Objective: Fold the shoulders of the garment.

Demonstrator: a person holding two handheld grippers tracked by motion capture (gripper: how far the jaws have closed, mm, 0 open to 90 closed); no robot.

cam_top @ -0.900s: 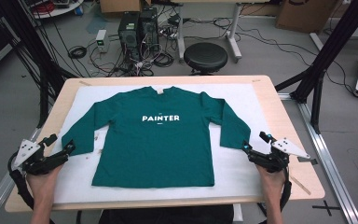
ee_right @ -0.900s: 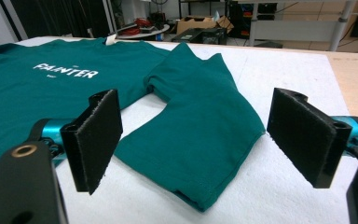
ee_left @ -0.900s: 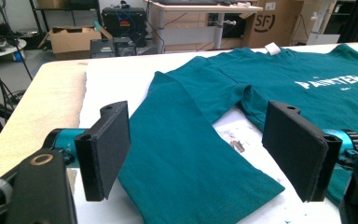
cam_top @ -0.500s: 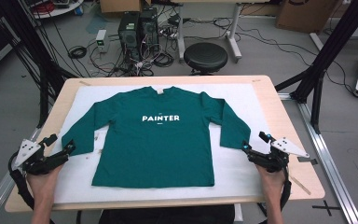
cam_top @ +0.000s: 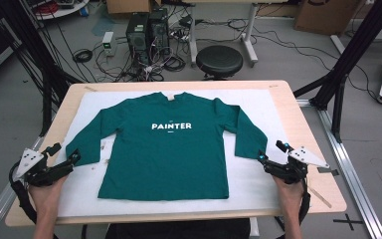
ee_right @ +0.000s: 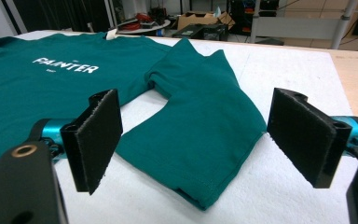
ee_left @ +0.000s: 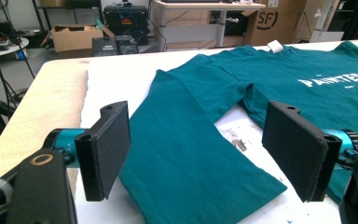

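Observation:
A dark green long-sleeved shirt [cam_top: 171, 144] with white "PAINTER" lettering lies flat, face up, on a white sheet [cam_top: 258, 184], sleeves angled down and outward. My left gripper [cam_top: 65, 155] rests open just short of the left cuff [ee_left: 200, 182], nothing between its pads. At the other side, my right gripper [cam_top: 272, 152] stands open near the right cuff [ee_right: 200, 140], also with nothing in it. In each gripper view [ee_left: 200, 154] [ee_right: 196, 140], the cuff lies on the sheet ahead of the jaws, apart from the pads.
The sheet covers most of a wooden table [cam_top: 308, 124]. Beyond the far edge stand a black stool [cam_top: 219, 60], computer towers [cam_top: 146, 30] with tangled cables and cardboard boxes. Black frame legs [cam_top: 348, 64] rise at the right and left.

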